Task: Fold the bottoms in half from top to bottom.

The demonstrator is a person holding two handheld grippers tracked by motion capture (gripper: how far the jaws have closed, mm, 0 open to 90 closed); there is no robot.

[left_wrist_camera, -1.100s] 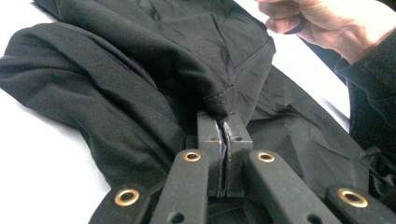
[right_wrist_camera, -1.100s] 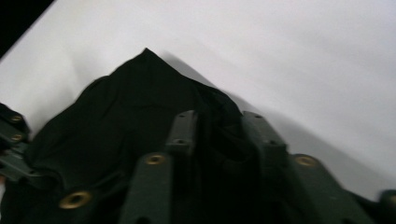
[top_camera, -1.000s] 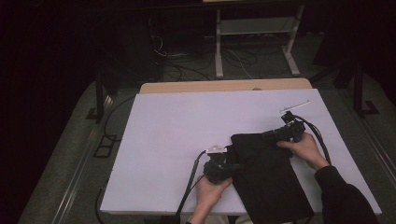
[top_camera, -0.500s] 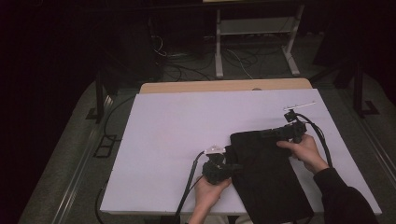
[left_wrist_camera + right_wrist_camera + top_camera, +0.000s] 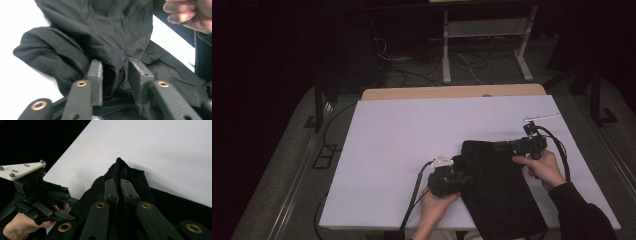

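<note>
The black garment [image 5: 499, 187] lay on the white surface [image 5: 402, 135]. The left tool [image 5: 115, 75] had just been opening, jaws partly apart with a fold loose between them. The right tool [image 5: 118, 187] was clamped tight on the garment's far edge.

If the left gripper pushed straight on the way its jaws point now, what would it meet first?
The black garment: a fold of it already lies between the left gripper's part-open jaws, which have just been opening. Beyond that, probably the person's right hand, though depth is unclear.
</note>
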